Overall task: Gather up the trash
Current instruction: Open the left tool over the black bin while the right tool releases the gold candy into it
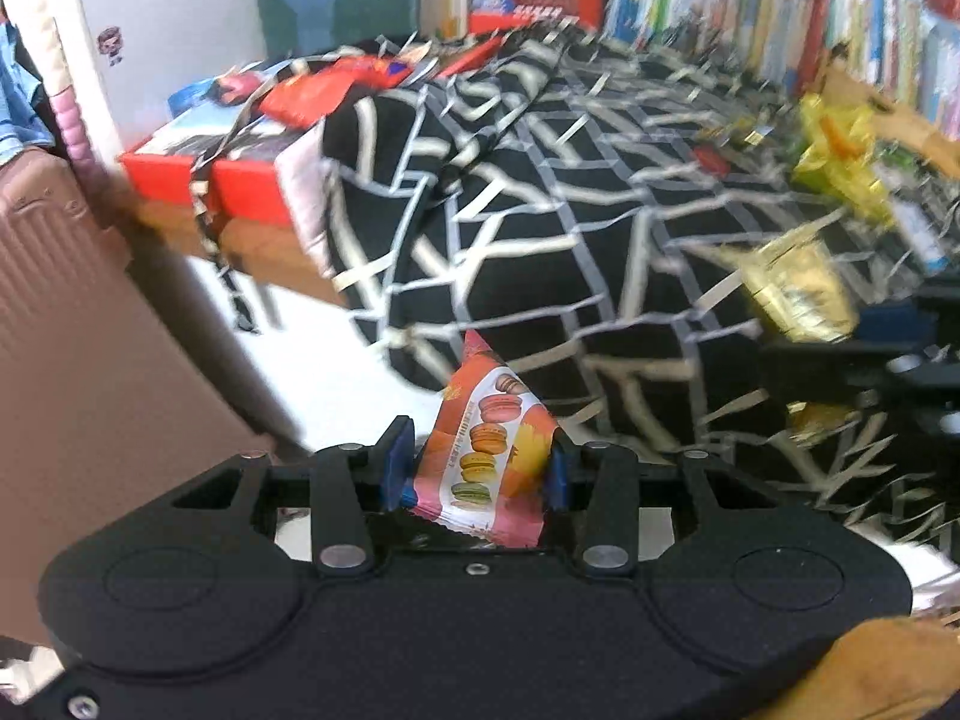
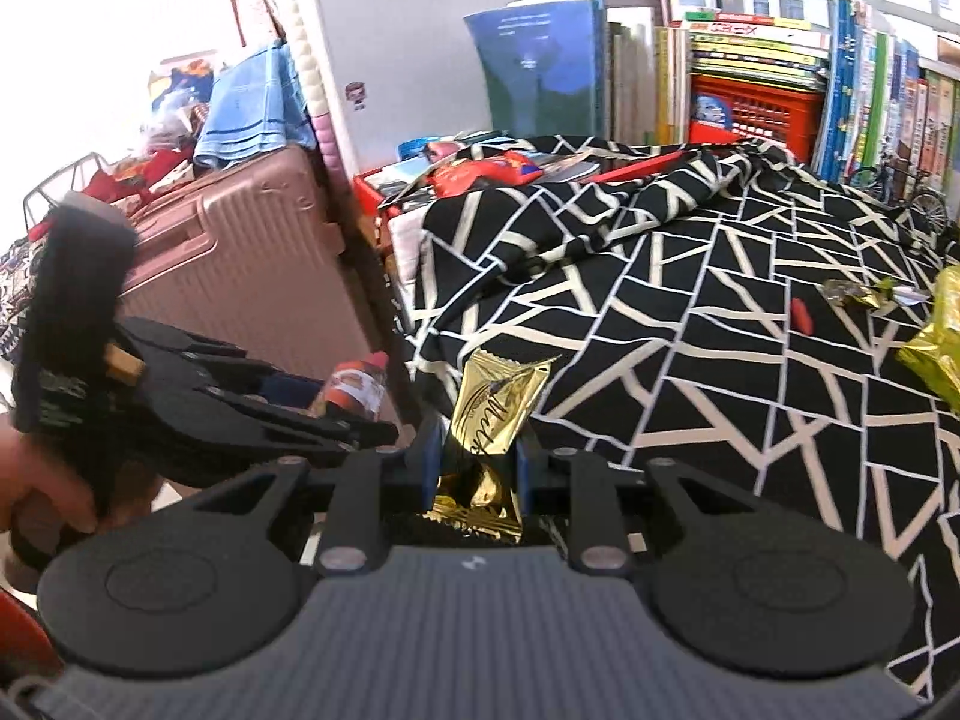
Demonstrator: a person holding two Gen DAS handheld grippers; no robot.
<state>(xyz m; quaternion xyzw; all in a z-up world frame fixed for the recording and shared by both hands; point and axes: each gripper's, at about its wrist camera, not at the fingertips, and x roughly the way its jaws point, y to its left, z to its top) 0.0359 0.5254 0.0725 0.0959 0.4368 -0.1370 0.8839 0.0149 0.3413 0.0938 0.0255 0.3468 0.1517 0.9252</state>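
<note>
Left gripper (image 1: 474, 468) clamped on pink macaron wrapper (image 1: 489, 450), poking up between its jaws. Right gripper (image 2: 477, 468) pinching gold candy wrapper (image 2: 495, 414). Ahead of both jaws, black-and-white patterned cloth (image 2: 690, 312); farther right, small red scrap (image 2: 801, 315).

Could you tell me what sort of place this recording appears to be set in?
Probably a lived-in room at home, perhaps a bedroom or study: rows of books line the back, a pink suitcase stands by the wall, and a black-and-white patterned cloth covers a surface strewn with snack wrappers.
</note>
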